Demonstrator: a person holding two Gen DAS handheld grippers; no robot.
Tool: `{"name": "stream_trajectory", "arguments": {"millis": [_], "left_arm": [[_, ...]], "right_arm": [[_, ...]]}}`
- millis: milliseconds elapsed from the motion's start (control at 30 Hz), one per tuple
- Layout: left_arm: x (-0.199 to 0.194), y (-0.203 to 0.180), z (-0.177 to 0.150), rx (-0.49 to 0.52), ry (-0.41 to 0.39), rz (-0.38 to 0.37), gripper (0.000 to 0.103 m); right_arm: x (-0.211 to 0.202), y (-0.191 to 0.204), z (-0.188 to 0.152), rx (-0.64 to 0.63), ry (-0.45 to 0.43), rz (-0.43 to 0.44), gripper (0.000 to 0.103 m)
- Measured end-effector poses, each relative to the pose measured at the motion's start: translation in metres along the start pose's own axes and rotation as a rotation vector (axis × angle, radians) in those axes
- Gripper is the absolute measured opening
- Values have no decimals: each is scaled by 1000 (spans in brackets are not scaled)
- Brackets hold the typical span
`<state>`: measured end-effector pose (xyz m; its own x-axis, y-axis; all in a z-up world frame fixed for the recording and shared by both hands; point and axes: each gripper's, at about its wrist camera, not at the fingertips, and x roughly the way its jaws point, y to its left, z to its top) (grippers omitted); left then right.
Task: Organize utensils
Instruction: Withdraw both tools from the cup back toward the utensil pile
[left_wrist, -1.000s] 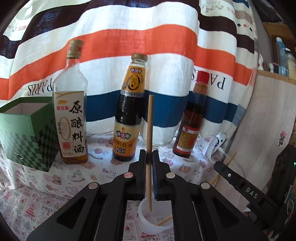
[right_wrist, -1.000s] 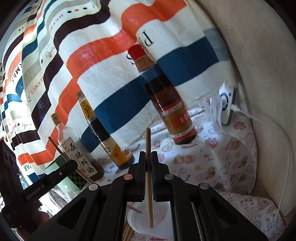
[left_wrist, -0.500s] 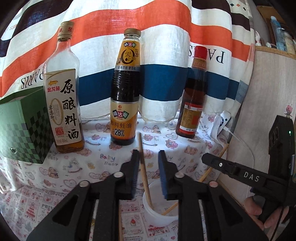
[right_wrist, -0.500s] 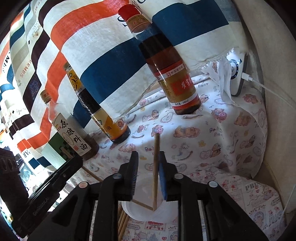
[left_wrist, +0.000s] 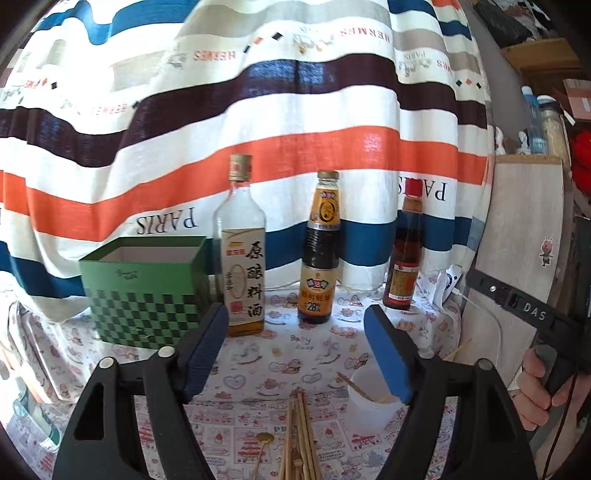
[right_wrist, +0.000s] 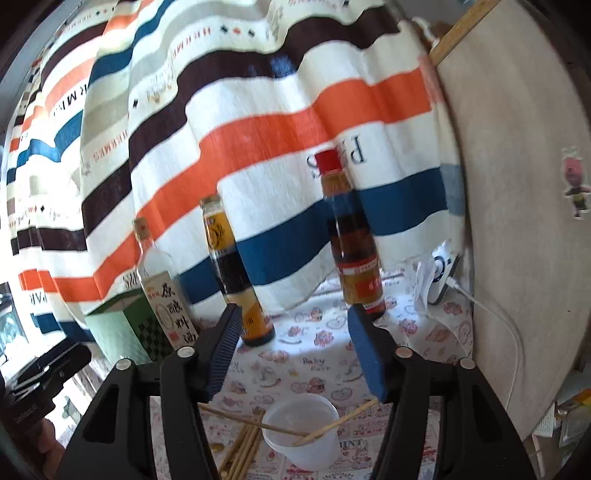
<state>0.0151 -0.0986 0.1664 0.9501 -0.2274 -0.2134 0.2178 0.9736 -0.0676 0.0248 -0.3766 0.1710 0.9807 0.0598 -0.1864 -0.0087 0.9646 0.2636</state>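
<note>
left gripper (left_wrist: 295, 350): jaws now spread wide, empty | right gripper (right_wrist: 293, 350): likewise wide, empty | change: both chopsticks (right_wrist: 317, 430) released since a second ago, now leaning crossed in white plastic cup (right_wrist: 301, 432) | remaining: loose chopstick bundle (left_wrist: 299, 439), gold spoon (left_wrist: 264, 443) beside cup.

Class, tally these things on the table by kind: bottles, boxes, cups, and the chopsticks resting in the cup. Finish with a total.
Bottles: 3 (clear bottle, dark sauce bottle, red-capped bottle)
Green box: 1
White cup: 1
Chopsticks in the cup: 2
Total: 7
</note>
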Motion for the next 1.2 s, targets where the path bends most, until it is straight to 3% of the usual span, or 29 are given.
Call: {"name": "stream_trajectory", "arguments": {"millis": [67,200,533,600,700,800,933,967,1067,1200], "left_arm": [[-15,16,-5,-9,-21,27,86],[-30,43,-27,-29,-23,89,95],[-25,83,-88,-61,39,131,102],[-17,90,-100,-79,84,137,102],[7,97,-117,-98,227,152,102],[26,99,-135,-90,324,165,102],[44,97,-152,-118,406,118,102],[46,96,-154,-109,404,106,102],[50,92,-162,-44,405,173,102],[55,91,-166,-50,416,162,102]], "right_arm": [[-17,9,-5,13,-19,-12,69],[-30,36,-29,-65,62,55,70],[7,54,-114,-16,305,93,70],[19,59,-132,-59,390,98,70],[40,62,-164,-96,559,73,70],[62,62,-189,-73,732,88,59],[69,68,-215,-113,825,104,40],[71,68,-219,-109,842,115,39],[74,71,-227,-112,868,135,38],[75,82,-236,-157,906,149,36]]}}
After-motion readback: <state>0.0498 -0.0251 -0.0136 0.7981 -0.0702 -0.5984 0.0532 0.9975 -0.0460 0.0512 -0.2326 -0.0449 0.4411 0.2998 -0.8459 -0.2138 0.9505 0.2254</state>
